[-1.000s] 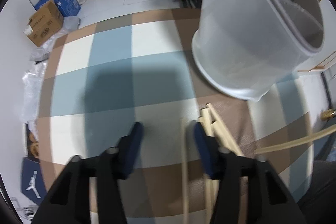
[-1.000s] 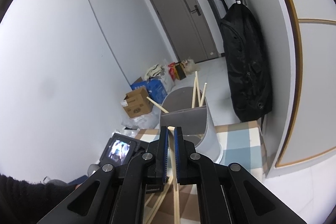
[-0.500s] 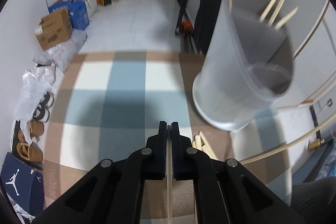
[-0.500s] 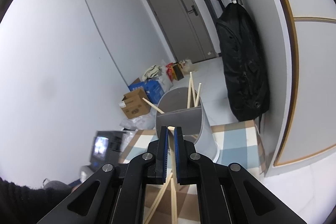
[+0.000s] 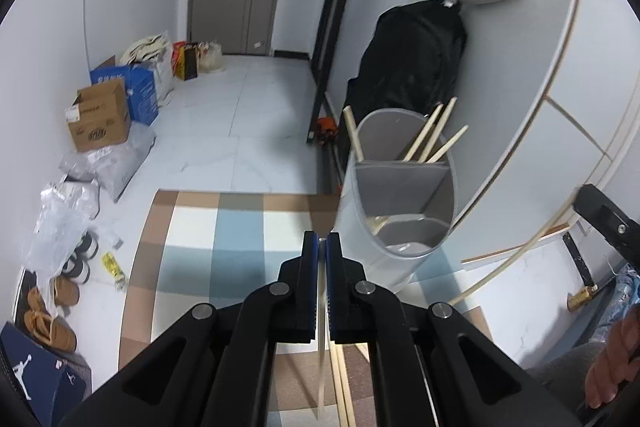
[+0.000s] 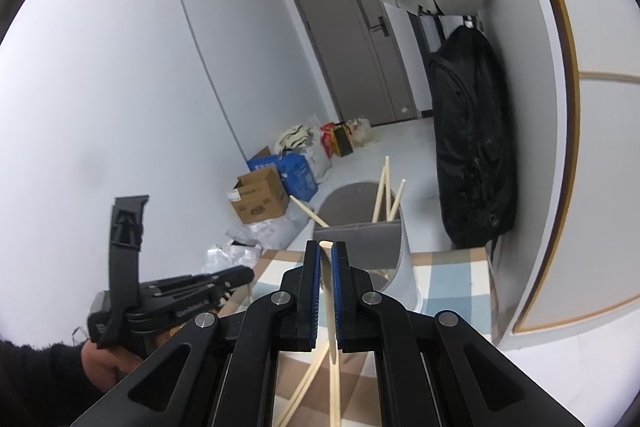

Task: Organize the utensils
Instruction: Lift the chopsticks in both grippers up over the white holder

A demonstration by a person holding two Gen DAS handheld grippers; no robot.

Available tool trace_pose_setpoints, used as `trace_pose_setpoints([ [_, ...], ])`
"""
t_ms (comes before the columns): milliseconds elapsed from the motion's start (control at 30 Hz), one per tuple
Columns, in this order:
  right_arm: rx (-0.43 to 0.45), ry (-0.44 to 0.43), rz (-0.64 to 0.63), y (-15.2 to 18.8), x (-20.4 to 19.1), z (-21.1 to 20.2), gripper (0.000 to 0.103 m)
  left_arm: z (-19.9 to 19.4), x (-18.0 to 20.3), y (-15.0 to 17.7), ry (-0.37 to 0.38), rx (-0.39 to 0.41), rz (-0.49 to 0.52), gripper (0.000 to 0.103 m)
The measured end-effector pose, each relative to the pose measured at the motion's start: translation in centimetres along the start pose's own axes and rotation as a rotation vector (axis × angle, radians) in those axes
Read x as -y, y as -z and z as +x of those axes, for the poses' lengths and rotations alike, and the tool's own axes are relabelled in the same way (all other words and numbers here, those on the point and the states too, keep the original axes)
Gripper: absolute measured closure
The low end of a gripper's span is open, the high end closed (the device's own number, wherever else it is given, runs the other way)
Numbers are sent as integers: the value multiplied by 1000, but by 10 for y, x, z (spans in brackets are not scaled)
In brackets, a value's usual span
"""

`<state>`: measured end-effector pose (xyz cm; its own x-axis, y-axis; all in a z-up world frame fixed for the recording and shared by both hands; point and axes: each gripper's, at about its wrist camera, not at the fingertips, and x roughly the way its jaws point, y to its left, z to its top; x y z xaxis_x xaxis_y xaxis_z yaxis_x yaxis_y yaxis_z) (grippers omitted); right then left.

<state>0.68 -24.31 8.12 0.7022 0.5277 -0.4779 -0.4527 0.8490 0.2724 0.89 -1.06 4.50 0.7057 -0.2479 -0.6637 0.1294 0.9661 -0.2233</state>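
The left tool [image 5: 322, 241] is pinching a pale chopstick [image 5: 320, 359] between its blue pads, the stick hanging down below the jaws over the checked worktop [image 5: 192, 259]. The right tool [image 6: 326, 251] is clamping another chopstick [image 6: 330, 307], its blunt end poking up at the fingertips. Just ahead of both, the grey divided holder [image 5: 400, 211] is standing on the worktop with several chopsticks [image 5: 432, 135] leaning in its far compartment. More loose chopsticks [image 6: 304, 387] are lying on the cloth.
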Motion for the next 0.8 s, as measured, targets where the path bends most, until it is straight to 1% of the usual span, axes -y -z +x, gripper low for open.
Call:
trace_pose_setpoints([
  [133,6,5,0,-9,-4,-5,98,-5,-8,-9,27,19,3,103],
  [367,21,11,-16,-32,-13,-12,98,-34,5,-25,47,80,18,103],
  [667,39,13,-47,-80,-17,-16,98,-58,19,-70,78,182,22,103],
  [800,46,15,-70,-104,-19,-14,98,-57,24,-92,98,201,19,103],
])
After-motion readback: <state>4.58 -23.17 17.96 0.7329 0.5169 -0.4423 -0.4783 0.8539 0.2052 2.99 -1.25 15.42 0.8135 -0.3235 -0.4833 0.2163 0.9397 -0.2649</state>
